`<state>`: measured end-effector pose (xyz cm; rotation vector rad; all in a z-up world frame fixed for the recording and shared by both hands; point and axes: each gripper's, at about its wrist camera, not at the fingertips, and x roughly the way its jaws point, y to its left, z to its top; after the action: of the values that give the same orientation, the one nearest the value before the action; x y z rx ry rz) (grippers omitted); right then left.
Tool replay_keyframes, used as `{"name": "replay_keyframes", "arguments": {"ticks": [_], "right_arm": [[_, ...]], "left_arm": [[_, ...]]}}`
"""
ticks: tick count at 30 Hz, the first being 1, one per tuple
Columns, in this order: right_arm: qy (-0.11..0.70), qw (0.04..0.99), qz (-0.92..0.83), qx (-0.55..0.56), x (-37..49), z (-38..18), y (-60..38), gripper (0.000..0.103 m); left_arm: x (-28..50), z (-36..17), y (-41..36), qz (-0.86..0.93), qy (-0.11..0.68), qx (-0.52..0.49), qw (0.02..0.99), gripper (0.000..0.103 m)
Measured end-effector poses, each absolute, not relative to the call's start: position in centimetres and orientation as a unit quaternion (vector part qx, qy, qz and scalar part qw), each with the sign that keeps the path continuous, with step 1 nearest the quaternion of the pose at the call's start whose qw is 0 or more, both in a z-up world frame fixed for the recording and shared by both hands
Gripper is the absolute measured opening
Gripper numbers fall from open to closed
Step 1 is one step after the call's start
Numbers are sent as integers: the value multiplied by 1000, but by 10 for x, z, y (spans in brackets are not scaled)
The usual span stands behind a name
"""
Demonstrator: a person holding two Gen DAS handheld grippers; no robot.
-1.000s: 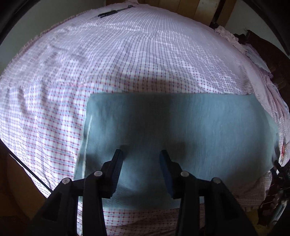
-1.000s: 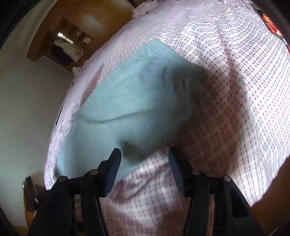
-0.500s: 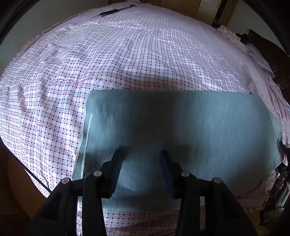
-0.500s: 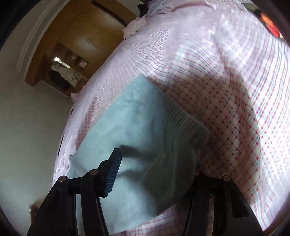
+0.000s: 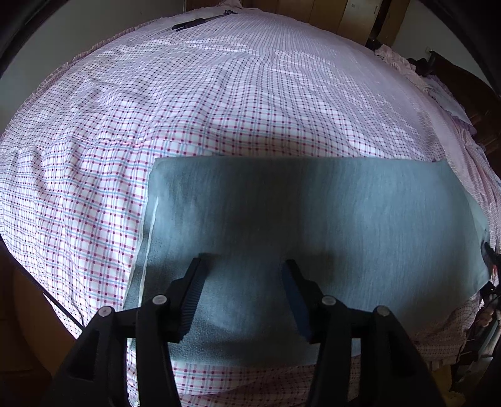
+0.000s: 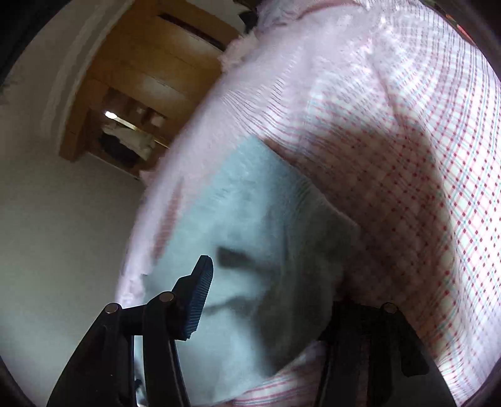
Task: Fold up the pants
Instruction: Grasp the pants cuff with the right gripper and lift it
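Note:
Grey-blue pants (image 5: 313,213) lie folded in a long flat band across the checked bed sheet (image 5: 219,94). My left gripper (image 5: 243,266) hovers over the band's near edge, pointing steeply down. Its jaws are opening and nothing is pinched between them. In the right wrist view the pants' (image 6: 250,194) end lies across my right gripper (image 6: 266,281). The left finger (image 6: 200,288) stands above the cloth, and the right finger is hidden under the draped edge. These jaws are closing with the cloth's end between them, and the visible pad stays clear of the fabric.
A black stick-like object (image 5: 191,24) lies at the far side of the bed. Crumpled clothes (image 5: 438,90) sit along the bed's right edge. A wooden wardrobe (image 6: 150,78) and a pale wall (image 6: 62,219) stand beyond the bed.
The left jaws have spread a little wider. The right gripper has moved onto the pants' end, and its right finger has slipped under the cloth. The pants' right end now lies flatter.

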<state>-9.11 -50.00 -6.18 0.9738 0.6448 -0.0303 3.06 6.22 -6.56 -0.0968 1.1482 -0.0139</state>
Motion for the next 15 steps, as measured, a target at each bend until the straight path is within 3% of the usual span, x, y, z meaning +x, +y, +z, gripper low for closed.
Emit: {"name": "replay_keyframes", "arguments": {"ticks": [1,3,5,15], "right_arm": [[299,838,-15,456,-92,-59,-499,42],[303,842,-26,446,-93,-58,-501,16],[306,848,-43,431,-95,-54,-501,5],[289,904,-15,315,-96,9,-463,3]], "left_arm": [[30,-66,63,-5,544,-46,838,55],[31,-67,64,-4,544,-47,837,55],[31,-67,65,-3,545,-45,837,55],[33,-63,65,-1,546,-37,837,55]]}}
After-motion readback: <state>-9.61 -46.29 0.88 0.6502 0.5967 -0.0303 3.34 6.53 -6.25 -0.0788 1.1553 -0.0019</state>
